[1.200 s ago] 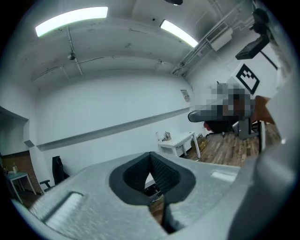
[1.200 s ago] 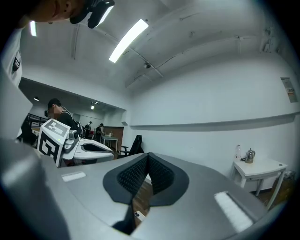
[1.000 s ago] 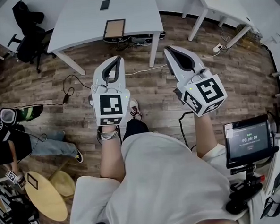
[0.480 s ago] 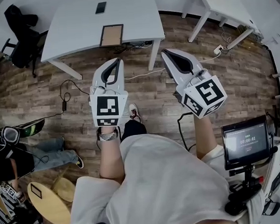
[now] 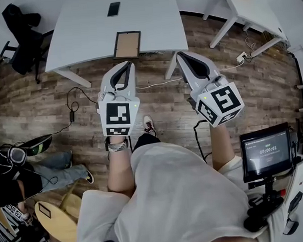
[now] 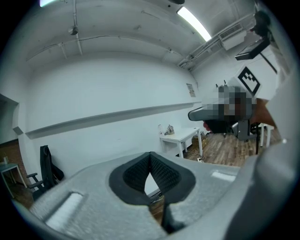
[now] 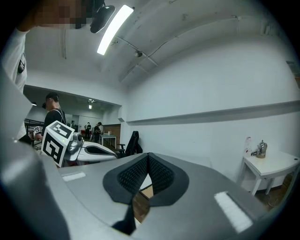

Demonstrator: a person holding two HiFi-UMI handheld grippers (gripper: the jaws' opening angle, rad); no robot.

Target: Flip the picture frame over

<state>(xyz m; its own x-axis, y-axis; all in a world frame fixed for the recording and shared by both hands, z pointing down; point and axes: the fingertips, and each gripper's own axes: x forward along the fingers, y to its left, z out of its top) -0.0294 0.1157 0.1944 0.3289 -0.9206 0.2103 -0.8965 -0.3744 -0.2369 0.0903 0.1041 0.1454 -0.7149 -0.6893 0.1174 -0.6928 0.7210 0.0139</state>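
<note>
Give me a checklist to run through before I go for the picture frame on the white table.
1. Dark-edged rectangular picture frame lies flat near the front edge of the white table: ok.
2. Frame apart from the black phone: ok.
3. Left gripper empty, jaws together: ok.
4. Right gripper empty, jaws together: ok.
5. Jaws open for a grasp: not ok, both shut.
6. Grippers at the frame: not ok, both short of the table, over the wooden floor.
</note>
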